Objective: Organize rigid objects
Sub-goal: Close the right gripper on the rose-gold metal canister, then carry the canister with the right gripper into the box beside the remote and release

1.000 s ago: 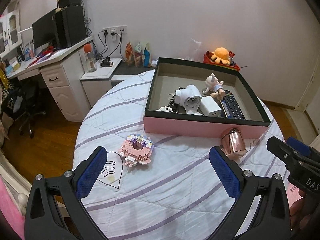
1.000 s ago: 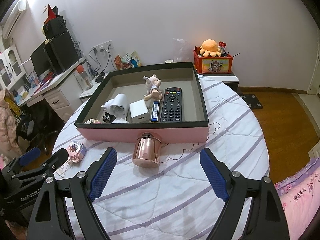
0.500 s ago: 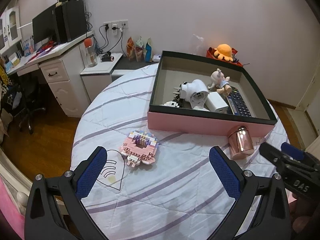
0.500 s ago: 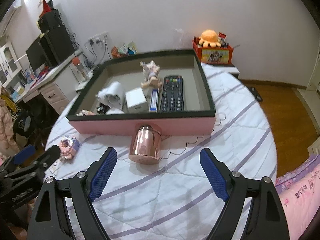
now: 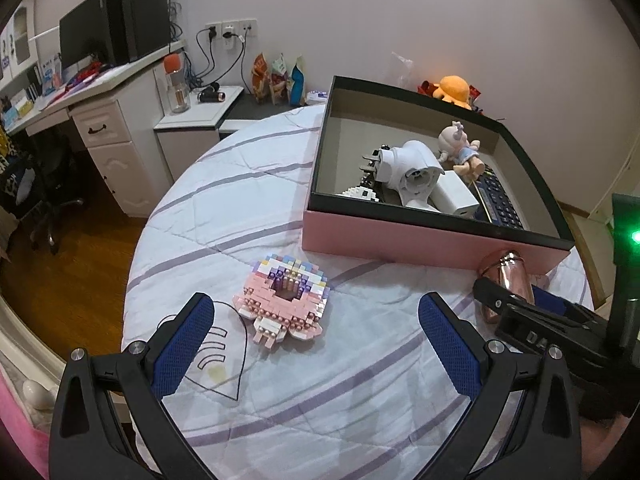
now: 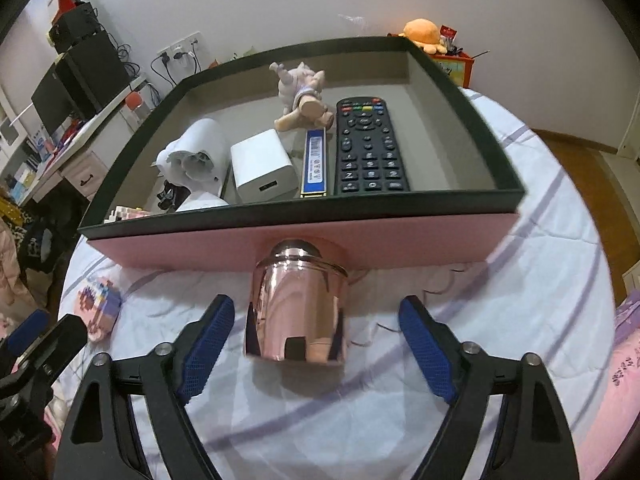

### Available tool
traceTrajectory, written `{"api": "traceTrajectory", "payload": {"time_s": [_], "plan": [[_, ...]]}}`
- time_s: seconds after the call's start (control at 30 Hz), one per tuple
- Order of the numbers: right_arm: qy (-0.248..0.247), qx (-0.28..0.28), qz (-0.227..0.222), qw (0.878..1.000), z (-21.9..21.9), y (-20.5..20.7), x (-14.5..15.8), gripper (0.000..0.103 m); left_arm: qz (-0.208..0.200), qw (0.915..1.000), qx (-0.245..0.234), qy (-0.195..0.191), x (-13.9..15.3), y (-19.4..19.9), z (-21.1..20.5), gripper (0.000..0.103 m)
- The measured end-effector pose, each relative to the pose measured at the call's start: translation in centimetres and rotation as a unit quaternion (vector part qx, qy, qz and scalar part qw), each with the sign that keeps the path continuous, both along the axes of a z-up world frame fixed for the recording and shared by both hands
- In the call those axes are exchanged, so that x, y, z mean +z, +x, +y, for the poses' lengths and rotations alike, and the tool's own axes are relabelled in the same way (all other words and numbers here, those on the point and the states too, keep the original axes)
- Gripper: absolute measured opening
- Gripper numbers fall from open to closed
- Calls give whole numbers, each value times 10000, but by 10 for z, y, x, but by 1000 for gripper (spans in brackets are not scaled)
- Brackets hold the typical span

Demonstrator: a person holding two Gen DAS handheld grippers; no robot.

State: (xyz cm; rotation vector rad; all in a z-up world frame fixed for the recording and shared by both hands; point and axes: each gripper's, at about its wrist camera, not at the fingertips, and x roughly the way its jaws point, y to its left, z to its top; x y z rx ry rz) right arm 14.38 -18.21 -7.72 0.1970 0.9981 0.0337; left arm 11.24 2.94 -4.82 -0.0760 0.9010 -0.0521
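Rose-gold canister [image 6: 298, 308], pink box [image 6: 304, 240], purple-striped cloth [image 5: 248, 168]

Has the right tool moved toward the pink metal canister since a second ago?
Yes. The right tool has come down and forward: the canister, upright against the pink box, now sits between its closing blue pads, not yet gripped.

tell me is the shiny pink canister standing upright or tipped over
Upright: the canister stands on the quilted table cover with its domed lid on top, just in front of the pink box.

My copper tin [image 6: 297, 308] stands upright on the quilt, just before the pink box [image 6: 304, 236]. My block toy [image 5: 283, 297] lies flat to its left. Remote [image 6: 369, 148], doll [image 6: 301, 98] and charger [image 6: 262, 166] rest in the box.
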Motion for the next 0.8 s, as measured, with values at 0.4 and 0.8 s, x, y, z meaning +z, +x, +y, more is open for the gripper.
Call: {"api": "traceTrajectory", "payload": {"time_s": [0.4,0.8], "plan": [[48,280,-85,9996,4,-9,3,48,-23,10000,-31,-11,2,-1,-3,103],[221,376,-638,9970,-15,-33,55,48,-325,9994,-124,72,27,-5,-19,103]]}}
